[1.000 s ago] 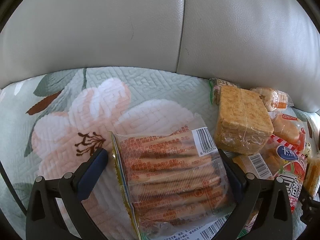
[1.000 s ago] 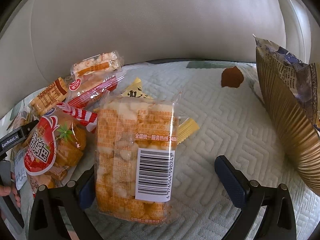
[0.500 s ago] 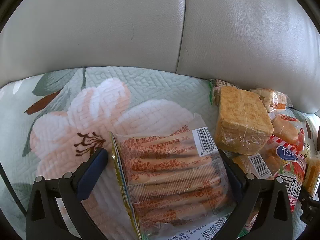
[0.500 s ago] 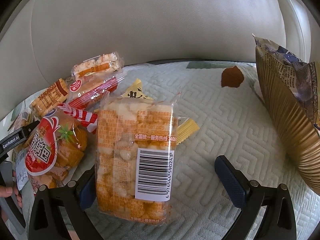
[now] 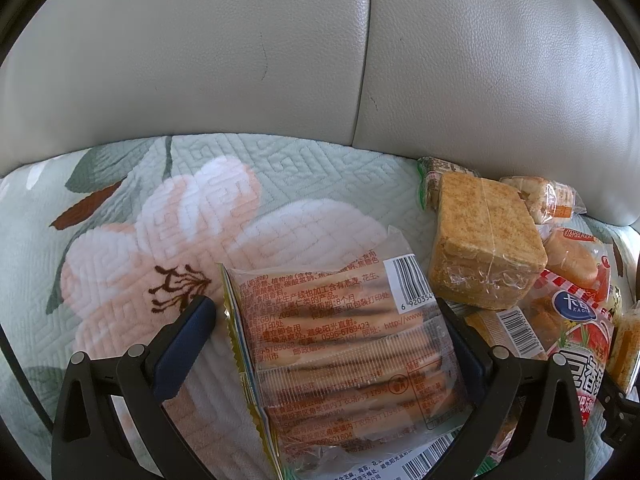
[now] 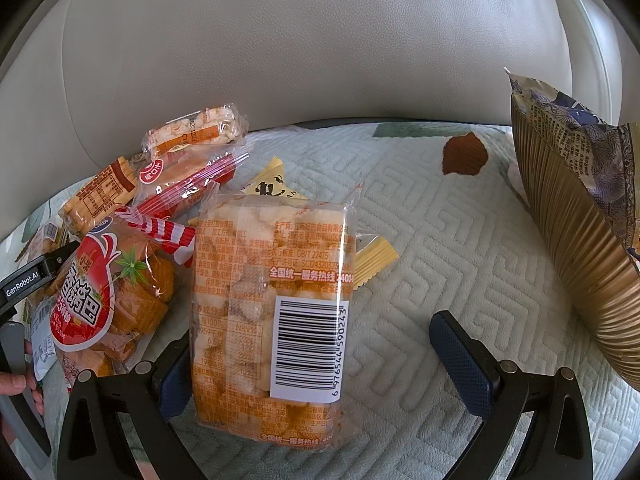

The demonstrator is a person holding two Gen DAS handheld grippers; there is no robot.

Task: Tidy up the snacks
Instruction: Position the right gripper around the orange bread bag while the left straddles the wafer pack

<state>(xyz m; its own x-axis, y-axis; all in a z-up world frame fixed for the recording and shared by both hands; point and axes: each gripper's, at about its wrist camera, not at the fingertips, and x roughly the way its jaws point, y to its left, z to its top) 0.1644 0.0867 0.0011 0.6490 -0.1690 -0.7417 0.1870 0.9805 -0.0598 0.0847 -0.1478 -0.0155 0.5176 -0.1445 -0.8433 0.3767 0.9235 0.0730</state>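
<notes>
The left gripper (image 5: 326, 340) is straddling a crinkly clear biscuit packet (image 5: 340, 356) on the quilted sofa cover (image 5: 280, 184), jaws spread; the right gripper (image 6: 316, 364), jaws also spread, is straddling a lumpy puffed-snack bag (image 6: 272, 300).

The left gripper (image 5: 326, 330) points toward twelve o'clock, low over the seat, its two dark-padded fingers (image 5: 182, 350) spread wide apart with a packet lying in the gap. The right gripper (image 6: 316, 354) also aims at twelve o'clock, its jaws spread wide, its seven o'clock finger partly hidden. In the right wrist view, at nine o'clock, fingertips of the person's left hand (image 6: 18, 384) curl round a grey handle.
</notes>
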